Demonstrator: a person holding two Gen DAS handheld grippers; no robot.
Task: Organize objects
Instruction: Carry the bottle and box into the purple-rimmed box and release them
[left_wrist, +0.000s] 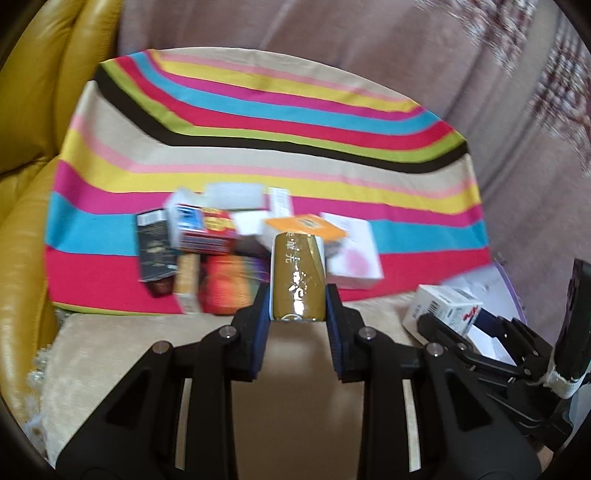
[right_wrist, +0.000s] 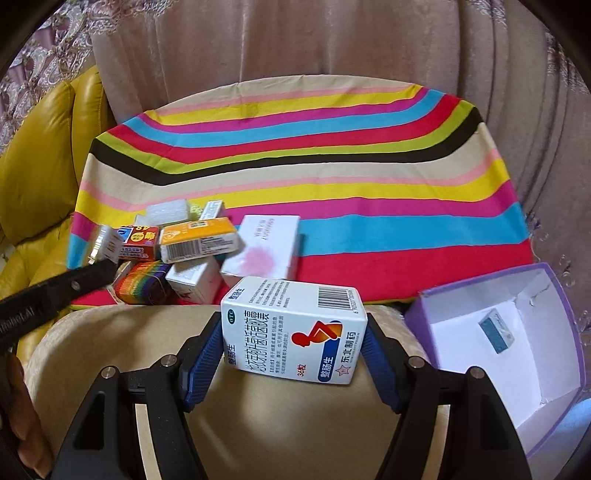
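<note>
My left gripper (left_wrist: 298, 295) is shut on a gold box (left_wrist: 297, 275) with white characters, held above the beige seat near the pile. My right gripper (right_wrist: 293, 334) is shut on a white medicine box (right_wrist: 291, 330) with a barcode and a red-orange figure; it also shows in the left wrist view (left_wrist: 441, 310). A pile of small boxes (right_wrist: 192, 254) lies on the striped cloth (right_wrist: 332, 177): an orange-and-white box (right_wrist: 199, 240), a white box with a pink blot (right_wrist: 264, 245), a rainbow box (right_wrist: 142, 286). A purple open box (right_wrist: 517, 354) at the right holds one small blue-grey box (right_wrist: 496, 332).
A yellow leather cushion (right_wrist: 40, 166) lies at the left. Pinkish curtain fabric (right_wrist: 332, 44) hangs behind the striped cloth. The beige upholstered seat (right_wrist: 277, 424) lies under both grippers. The left gripper's arm (right_wrist: 55, 295) crosses the left side of the right wrist view.
</note>
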